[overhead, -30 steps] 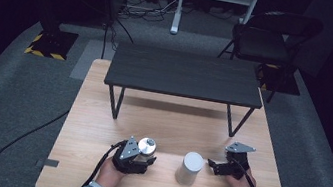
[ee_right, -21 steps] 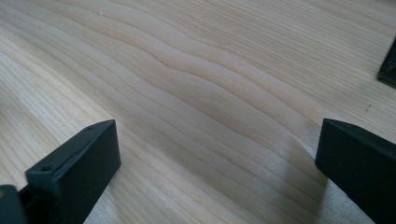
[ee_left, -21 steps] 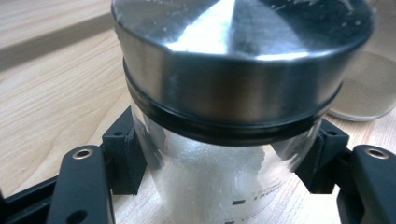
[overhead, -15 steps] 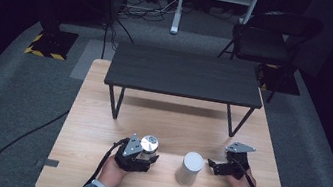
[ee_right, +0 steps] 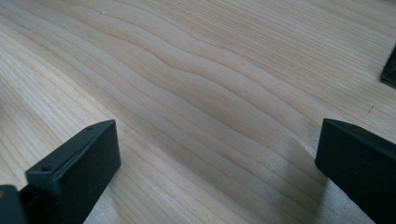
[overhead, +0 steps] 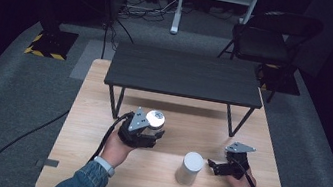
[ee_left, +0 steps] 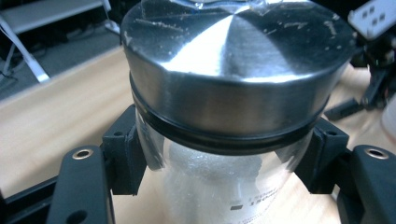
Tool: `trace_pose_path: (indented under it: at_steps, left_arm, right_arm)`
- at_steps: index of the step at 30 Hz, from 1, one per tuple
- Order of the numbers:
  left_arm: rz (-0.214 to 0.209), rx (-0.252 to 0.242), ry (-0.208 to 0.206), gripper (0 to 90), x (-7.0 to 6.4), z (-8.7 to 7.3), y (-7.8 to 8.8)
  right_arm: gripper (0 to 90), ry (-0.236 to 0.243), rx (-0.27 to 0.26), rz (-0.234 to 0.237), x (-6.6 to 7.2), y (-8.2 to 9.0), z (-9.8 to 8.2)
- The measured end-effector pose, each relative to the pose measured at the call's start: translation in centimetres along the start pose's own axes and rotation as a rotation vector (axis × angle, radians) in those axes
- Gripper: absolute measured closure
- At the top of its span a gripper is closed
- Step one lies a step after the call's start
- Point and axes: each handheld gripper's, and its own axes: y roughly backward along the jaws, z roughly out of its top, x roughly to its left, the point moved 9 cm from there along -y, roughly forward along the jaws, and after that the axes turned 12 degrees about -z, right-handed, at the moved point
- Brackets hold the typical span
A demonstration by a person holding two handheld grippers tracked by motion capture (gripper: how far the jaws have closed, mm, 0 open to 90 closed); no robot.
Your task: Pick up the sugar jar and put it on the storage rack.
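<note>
Left gripper (overhead: 148,132) pinches your clear glass jar with steel lid (overhead: 155,119), upright, off the bench (overhead: 88,126); white cylinder (overhead: 190,168) sits right of it, beside your spread, empty right gripper (overhead: 216,167).

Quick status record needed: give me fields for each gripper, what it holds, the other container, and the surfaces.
left gripper: shut on the jar, pads clamped on the clear body just under the lid
jar: clear, metal lid, white contents inside
right gripper: open, nothing between the jaws, low over the wooden table
white cup: upright on the wooden table, beside the right gripper, apart from it
black bench: stands on the far half of the table
</note>
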Motion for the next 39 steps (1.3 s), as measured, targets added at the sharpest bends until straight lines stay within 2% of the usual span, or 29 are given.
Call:
trace_pose_path:
  at_steps: [2, 3, 4, 6, 7, 8, 17, 18, 22, 23, 24, 26, 29, 31, 33, 39]
  left_arm:
    - [0.005, 0.000, 0.000, 30.8, 0.3, 1.3, 0.3]
    - [0.005, 0.000, 0.000, 30.8, 0.3, 1.3, 0.3]
    - [-0.002, 0.004, 0.017, 30.8, 0.8, 2.7, 0.7]
    - [-0.002, 0.004, 0.018, 30.8, 0.9, 3.3, 0.8]
    - [0.007, 0.000, 0.012, 30.8, 1.3, 4.5, 1.2]
    - [0.007, 0.000, 0.012, 30.8, 1.3, 4.5, 1.2]
    - [0.019, -0.035, 0.032, 30.9, 2.8, 9.2, 2.0]
    - [0.022, -0.030, 0.034, 30.9, 3.2, 10.4, 2.0]
    - [0.041, -0.032, 0.008, 31.0, 3.6, 12.0, 1.9]
    - [0.048, -0.044, 0.008, 31.0, 3.8, 13.0, 1.9]
    - [0.048, -0.044, 0.008, 31.0, 3.8, 13.0, 1.9]
    - [0.065, -0.050, 0.006, 31.0, 4.2, 14.2, 1.4]
    - [0.086, -0.051, 0.009, 31.0, 4.3, 14.7, 0.8]
    - [0.094, -0.058, 0.027, 31.0, 4.7, 14.9, 0.2]
    - [0.103, -0.059, 0.049, 31.0, 5.0, 14.9, -0.5]
    - [0.117, -0.055, 0.077, 30.9, 5.9, 14.7, -2.0]
  right_arm:
    - [0.0, 0.000, 0.000, 0.000, 0.0, 0.0, 0.0]
    - [0.0, 0.000, 0.000, 0.000, 0.0, 0.0, 0.0]
    - [0.0, 0.001, 0.000, 0.001, 0.0, 0.0, 0.0]
    - [0.0, 0.002, 0.000, 0.002, 0.0, 0.0, 0.0]
    - [0.0, 0.003, 0.000, 0.003, 0.0, 0.0, 0.0]
    - [0.0, 0.003, 0.000, 0.003, 0.0, 0.0, 0.0]
    - [0.0, 0.003, 0.000, 0.004, 0.0, 0.0, 0.0]
    - [0.0, 0.004, 0.000, 0.003, 0.0, 0.0, 0.0]
    - [0.0, 0.003, 0.000, 0.004, 0.0, 0.0, 0.0]
    - [0.0, 0.003, 0.000, 0.004, 0.0, 0.0, 0.0]
    - [0.0, 0.003, 0.000, 0.004, 0.0, 0.0, 0.0]
    - [0.0, 0.004, -0.001, 0.004, 0.0, 0.0, 0.0]
    - [0.0, 0.006, -0.001, 0.005, 0.0, 0.0, 0.0]
    - [0.0, 0.006, -0.001, 0.006, 0.0, 0.0, 0.0]
    - [0.0, 0.006, -0.001, 0.007, 0.0, 0.0, 0.0]
    - [0.0, 0.009, -0.001, 0.010, 0.1, 0.1, 0.0]
